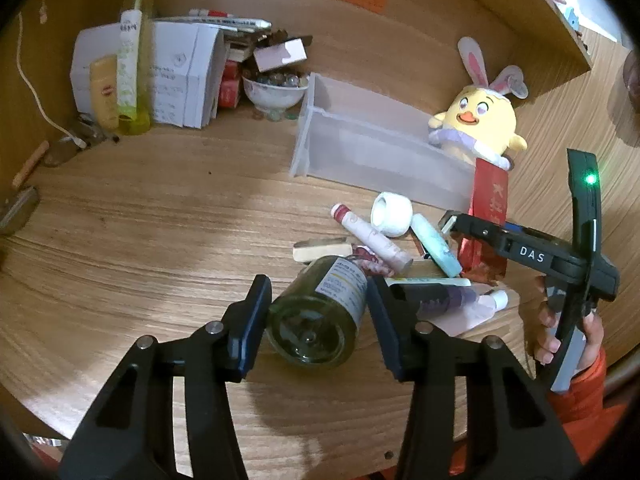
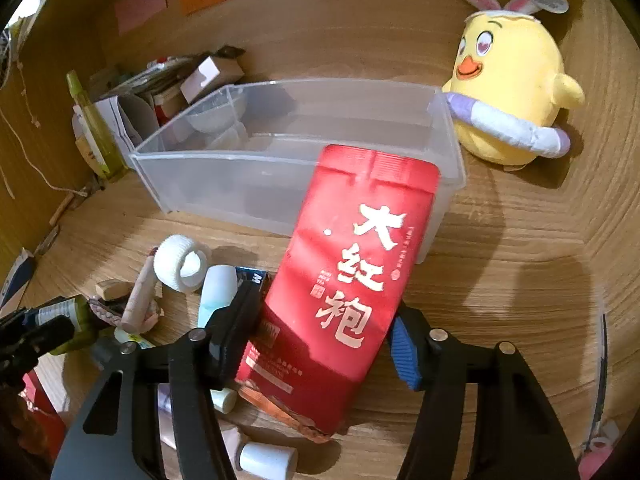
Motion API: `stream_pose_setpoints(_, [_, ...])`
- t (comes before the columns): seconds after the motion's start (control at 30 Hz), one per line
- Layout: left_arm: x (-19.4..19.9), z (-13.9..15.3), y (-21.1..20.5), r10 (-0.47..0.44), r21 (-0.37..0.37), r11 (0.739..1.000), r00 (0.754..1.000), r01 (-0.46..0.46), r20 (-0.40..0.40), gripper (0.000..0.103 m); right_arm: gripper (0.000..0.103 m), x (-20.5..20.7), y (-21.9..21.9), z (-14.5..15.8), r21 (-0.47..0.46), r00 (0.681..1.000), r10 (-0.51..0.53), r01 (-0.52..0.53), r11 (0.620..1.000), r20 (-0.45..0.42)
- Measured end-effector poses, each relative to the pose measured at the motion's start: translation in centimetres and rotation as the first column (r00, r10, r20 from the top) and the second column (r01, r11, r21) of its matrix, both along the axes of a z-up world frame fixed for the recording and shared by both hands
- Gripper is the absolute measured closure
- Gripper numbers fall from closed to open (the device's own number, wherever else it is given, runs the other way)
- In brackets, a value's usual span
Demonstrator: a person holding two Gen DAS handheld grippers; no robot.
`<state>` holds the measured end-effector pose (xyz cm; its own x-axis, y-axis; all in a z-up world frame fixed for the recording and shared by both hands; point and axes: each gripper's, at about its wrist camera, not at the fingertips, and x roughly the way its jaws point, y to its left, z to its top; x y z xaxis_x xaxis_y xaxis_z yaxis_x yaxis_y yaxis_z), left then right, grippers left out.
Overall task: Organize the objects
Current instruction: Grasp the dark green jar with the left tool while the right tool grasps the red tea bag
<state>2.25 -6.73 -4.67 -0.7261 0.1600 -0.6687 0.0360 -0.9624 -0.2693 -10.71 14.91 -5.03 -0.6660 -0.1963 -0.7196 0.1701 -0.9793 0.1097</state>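
Pouch point(image 2: 352, 280) lettering: right wrist only.

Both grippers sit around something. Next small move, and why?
Probably lift the red pouch and carry it over the clear bin. The right gripper has the pouch between its fingers, apparently gripped, and the bin beyond it looks empty. The left gripper straddles the green glass bottle lying on its side on the desk; whether its pads press yet is unclear.
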Motion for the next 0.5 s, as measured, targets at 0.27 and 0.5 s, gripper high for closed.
stream_pose_setpoints(0.27, [1.2, 2.1, -0.4, 0.008, -0.008, 1.000, 0.999, -0.008, -0.043, 0.059, 0.052, 1.2, 0.6, 1.6, -0.020, 0.998, -0.012, 0.011, 1.000, -0.058])
stream_pose_setpoints(0.5, [1.0, 3.6, -0.5, 0.017, -0.015, 1.000, 0.998, -0.018, -0.064, 0.060, 0.052, 1.9, 0.7, 3.3, -0.051, 0.994, 0.003, -0.009, 0.999, -0.111])
